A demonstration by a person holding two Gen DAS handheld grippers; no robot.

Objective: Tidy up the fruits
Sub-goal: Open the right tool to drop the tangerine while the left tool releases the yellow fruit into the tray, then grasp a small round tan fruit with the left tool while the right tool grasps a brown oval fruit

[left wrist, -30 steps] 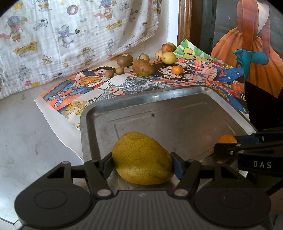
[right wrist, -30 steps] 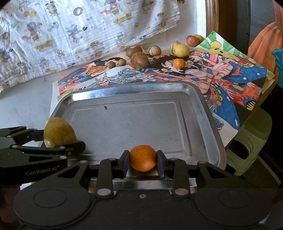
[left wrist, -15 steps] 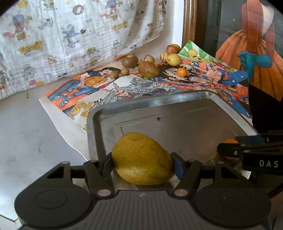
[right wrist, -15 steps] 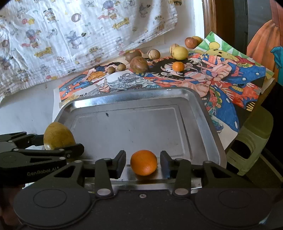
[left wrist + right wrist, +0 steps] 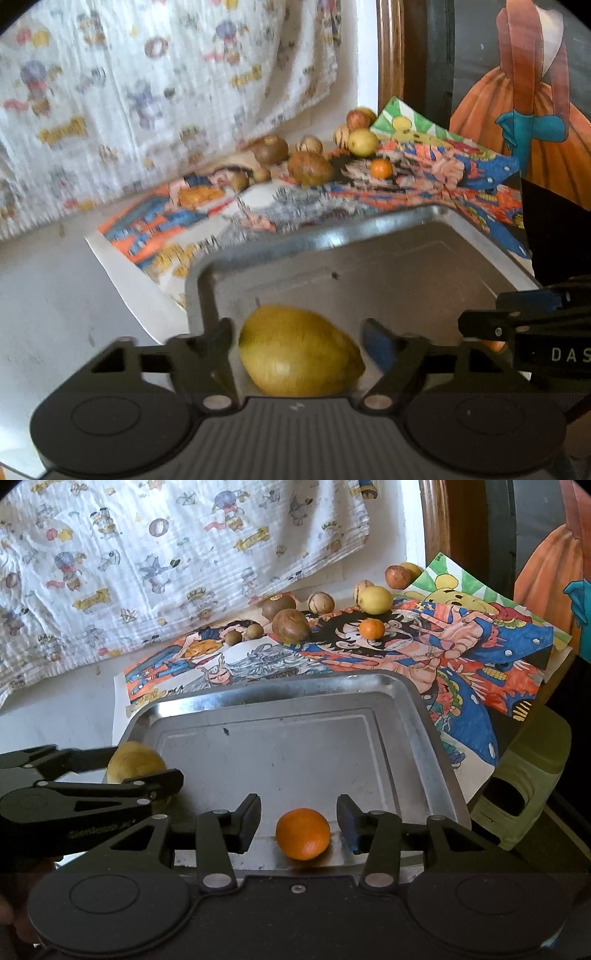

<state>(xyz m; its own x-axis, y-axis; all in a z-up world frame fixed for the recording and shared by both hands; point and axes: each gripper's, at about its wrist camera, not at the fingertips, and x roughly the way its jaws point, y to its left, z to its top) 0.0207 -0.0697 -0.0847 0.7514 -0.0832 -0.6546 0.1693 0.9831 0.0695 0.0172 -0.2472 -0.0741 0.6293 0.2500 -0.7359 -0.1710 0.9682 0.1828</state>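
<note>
1. A patterned white cloth (image 5: 155,565) hangs across the upper left of both views, and coloured cartoon posters (image 5: 424,653) lie on the counter (image 5: 55,709) beneath it, filling the middle and right.
2. Loose fruits (image 5: 291,626) sit in a scattered row on the posters in the upper centre: brown ones, a yellow one (image 5: 376,600) and a small orange one (image 5: 372,628).
3. A metal tray (image 5: 424,716) lies in front of them, partly covering the posters; a green stool (image 5: 532,771) stands at the right edge of the right wrist view.
4. The left gripper (image 5: 297,341) points in over the tray's near left corner, spread open around a yellow mango (image 5: 299,350) resting on the tray; the left finger is touching or nearly touching it, the right finger clear.
5. The right gripper (image 5: 297,819) reaches in at the tray's near edge, spread wide, with an orange (image 5: 303,833) lying on the tray between its fingers, touching neither.
6. In the right wrist view the left gripper's fingers cross in front of the mango at lower left.
</note>
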